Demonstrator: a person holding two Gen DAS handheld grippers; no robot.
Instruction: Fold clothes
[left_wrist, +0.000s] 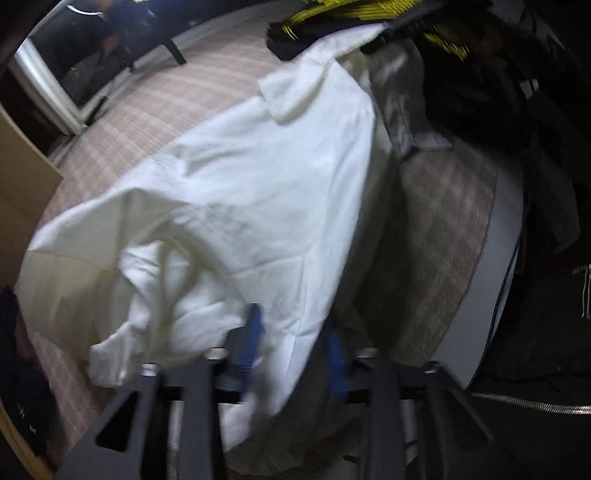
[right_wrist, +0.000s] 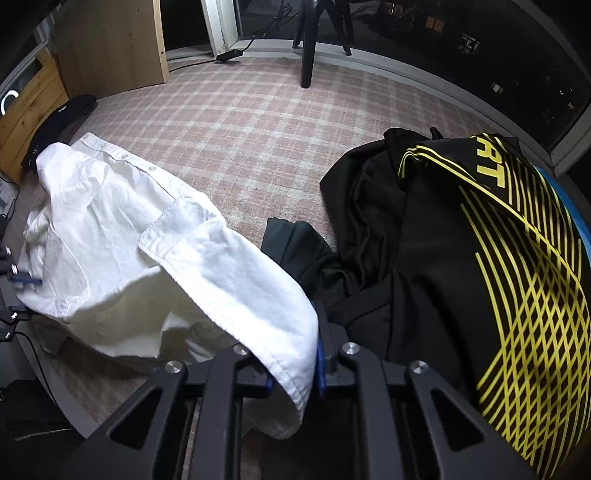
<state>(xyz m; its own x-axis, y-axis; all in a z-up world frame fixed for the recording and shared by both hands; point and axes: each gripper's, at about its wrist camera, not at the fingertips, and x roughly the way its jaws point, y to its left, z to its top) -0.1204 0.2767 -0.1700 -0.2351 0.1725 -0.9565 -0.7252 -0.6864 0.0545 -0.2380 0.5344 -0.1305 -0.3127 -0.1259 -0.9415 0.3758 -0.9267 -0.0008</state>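
Note:
A white button shirt is stretched between my two grippers above a plaid-covered bed. In the left wrist view my left gripper has its blue fingertips closed on a bunched edge of the shirt. In the right wrist view my right gripper is shut on the other edge of the white shirt, whose pocket and buttons face up. The left gripper also shows at the far left of the right wrist view, at the shirt's far end.
A black and yellow sports jersey lies piled at the right, with a dark green garment beside it. A dark item lies near the wooden headboard. The plaid cover stretches behind. A tripod stands by the window.

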